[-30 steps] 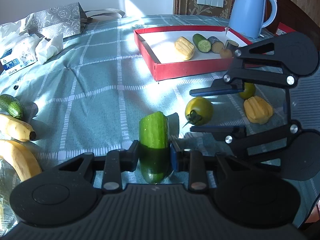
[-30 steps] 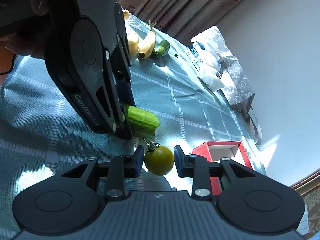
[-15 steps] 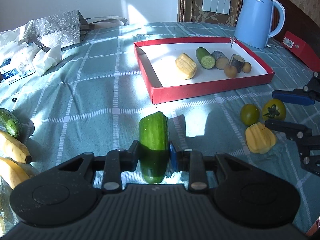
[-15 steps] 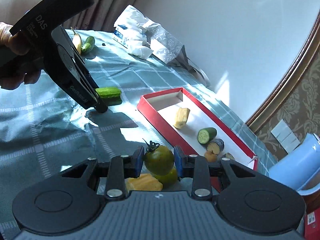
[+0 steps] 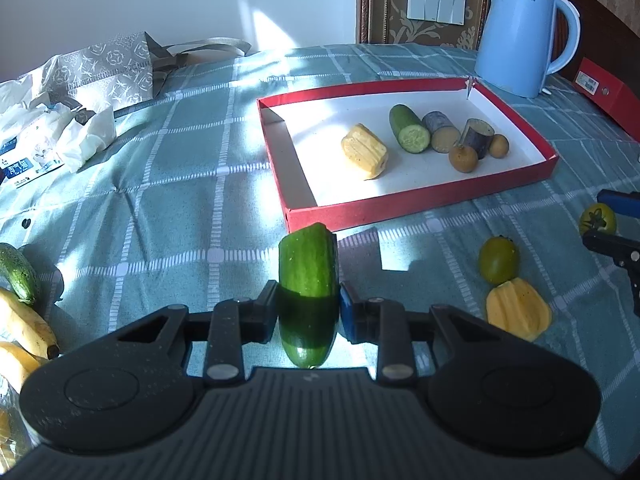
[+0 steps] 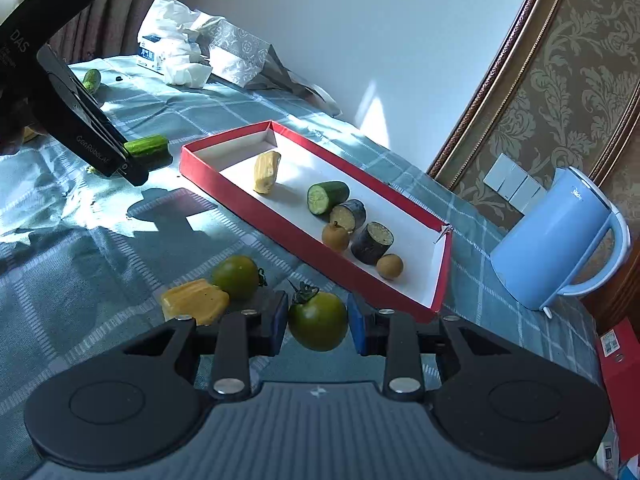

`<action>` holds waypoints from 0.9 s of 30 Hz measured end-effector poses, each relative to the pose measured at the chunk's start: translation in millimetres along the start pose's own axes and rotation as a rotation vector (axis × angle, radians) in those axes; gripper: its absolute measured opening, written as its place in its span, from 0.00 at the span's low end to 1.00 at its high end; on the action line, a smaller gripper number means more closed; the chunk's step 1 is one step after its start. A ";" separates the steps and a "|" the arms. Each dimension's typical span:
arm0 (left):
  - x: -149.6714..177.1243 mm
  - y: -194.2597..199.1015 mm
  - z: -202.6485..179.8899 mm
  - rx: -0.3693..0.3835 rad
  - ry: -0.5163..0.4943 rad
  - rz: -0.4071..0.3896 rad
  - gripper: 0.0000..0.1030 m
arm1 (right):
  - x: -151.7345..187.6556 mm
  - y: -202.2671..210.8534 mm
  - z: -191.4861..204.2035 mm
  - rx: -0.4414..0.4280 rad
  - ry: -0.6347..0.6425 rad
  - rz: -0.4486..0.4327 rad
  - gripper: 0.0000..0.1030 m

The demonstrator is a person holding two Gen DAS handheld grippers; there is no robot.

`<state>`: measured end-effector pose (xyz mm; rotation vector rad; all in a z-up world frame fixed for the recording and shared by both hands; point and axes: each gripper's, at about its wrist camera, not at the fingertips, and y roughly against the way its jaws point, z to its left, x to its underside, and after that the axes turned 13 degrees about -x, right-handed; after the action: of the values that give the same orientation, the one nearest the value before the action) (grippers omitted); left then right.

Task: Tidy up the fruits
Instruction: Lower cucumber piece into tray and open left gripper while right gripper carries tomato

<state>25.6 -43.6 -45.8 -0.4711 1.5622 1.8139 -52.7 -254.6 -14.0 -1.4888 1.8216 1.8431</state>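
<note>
Two tools gripping, banana (image 5: 24, 326) likely cropped

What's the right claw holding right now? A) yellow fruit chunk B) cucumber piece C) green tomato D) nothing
C. In the right wrist view the right claw has its pads pressed on a green tomato with a stem; the cucumber piece sits in the left claw, and the yellow chunk lies on the cloth.
</note>
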 end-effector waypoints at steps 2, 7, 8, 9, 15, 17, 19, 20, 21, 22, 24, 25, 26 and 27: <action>-7.2 -0.6 -2.6 -0.002 0.008 -0.007 0.27 | 0.6 -0.4 -5.8 0.008 -0.009 0.000 0.30; -33.3 -7.9 -11.6 -0.007 0.015 -0.030 0.27 | 0.9 -1.6 -20.9 0.028 -0.014 -0.004 0.30; -39.2 -10.2 -13.5 -0.006 0.019 -0.034 0.27 | 0.1 -2.4 -24.3 0.031 -0.017 -0.004 0.30; -46.2 -13.2 -16.0 -0.007 0.023 -0.041 0.27 | -0.8 -2.9 -28.2 0.036 -0.021 -0.008 0.30; -79.5 -36.0 -34.6 -0.014 0.014 -0.060 0.27 | -2.8 -4.7 -50.9 0.061 -0.046 -0.019 0.30; -88.4 -45.6 -42.0 -0.012 0.013 -0.059 0.27 | -0.2 -5.1 -56.5 0.066 -0.053 -0.011 0.30; -96.4 -54.8 -47.1 -0.002 0.022 -0.048 0.27 | 3.3 -5.3 -62.0 0.072 -0.064 -0.003 0.30; -100.8 -59.5 -49.3 0.000 0.031 -0.046 0.27 | 4.8 -5.7 -64.6 0.074 -0.069 0.001 0.30; -103.6 -63.1 -50.7 0.003 0.036 -0.043 0.27 | 6.6 -6.3 -67.4 0.080 -0.075 0.005 0.30; -107.9 -67.6 -52.5 0.007 0.041 -0.038 0.27 | 8.3 -6.7 -69.9 0.083 -0.080 0.009 0.30; -117.1 -77.1 -55.3 0.012 0.052 -0.033 0.27 | 11.7 -7.8 -75.0 0.088 -0.095 0.017 0.30; -121.6 -80.8 -57.1 0.013 0.051 -0.035 0.27 | 13.1 -7.9 -76.9 0.092 -0.099 0.020 0.30; -125.3 -84.3 -59.2 0.006 0.047 -0.037 0.27 | 14.5 -8.4 -78.9 0.095 -0.103 0.023 0.30; -128.6 -87.8 -61.1 -0.002 0.043 -0.037 0.27 | 15.8 -8.9 -81.3 0.097 -0.109 0.026 0.30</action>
<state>166.9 -132.6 -35.7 -0.5403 1.5702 1.7883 -12.2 -327.4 -12.2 -1.3116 1.8593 1.7824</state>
